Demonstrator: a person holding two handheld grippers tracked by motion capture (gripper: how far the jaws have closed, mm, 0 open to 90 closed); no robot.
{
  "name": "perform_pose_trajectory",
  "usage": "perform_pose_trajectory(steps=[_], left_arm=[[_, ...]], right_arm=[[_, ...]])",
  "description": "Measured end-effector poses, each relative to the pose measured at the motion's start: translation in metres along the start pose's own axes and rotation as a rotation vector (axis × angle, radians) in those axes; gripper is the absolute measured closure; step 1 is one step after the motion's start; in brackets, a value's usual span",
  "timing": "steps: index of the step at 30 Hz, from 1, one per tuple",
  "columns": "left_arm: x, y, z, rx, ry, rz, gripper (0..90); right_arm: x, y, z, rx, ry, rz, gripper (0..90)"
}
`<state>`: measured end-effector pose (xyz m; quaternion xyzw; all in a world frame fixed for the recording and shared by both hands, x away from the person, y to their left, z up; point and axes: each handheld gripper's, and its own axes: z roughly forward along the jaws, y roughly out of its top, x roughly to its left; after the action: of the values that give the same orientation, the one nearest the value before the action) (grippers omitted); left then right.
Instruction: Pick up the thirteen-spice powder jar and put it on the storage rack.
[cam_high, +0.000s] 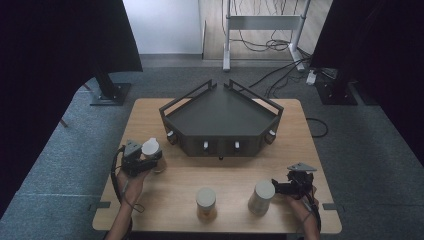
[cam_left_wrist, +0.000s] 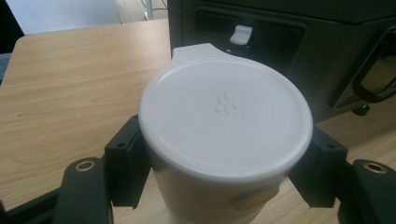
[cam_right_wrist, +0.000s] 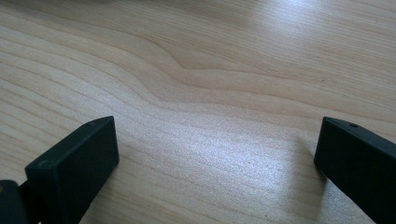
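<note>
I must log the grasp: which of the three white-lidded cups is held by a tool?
The white-lidded cup at the table's left, clamped by the left tool; the other two stand free.

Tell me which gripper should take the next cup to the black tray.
Left, probably. The left gripper is already shut on a white-lidded cup right beside the black tray. The right gripper stands open over bare table, holding nothing.
</note>
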<state>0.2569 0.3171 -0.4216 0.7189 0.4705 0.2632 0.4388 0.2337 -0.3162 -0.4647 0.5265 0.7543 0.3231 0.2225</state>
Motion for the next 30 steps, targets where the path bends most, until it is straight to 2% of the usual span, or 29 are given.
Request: perform_pose_trajectory(steps=[8, 19, 30], left_arm=[[-0.005, 0.007, -0.007, -0.02, -0.015, 0.022, 30.7], [-0.014, 0.028, -0.016, -0.037, -0.05, 0.063, 30.7], [-0.016, 0.044, -0.024, -0.056, -0.067, 0.09, 30.7]], right_arm=[[0.0, 0.0, 0.0, 0.0, 0.0, 0.0, 0.0], [0.0, 0.0, 0.0, 0.0, 0.0, 0.0, 0.0], [0.0, 0.0, 0.0, 0.0, 0.0, 0.0, 0.0]])
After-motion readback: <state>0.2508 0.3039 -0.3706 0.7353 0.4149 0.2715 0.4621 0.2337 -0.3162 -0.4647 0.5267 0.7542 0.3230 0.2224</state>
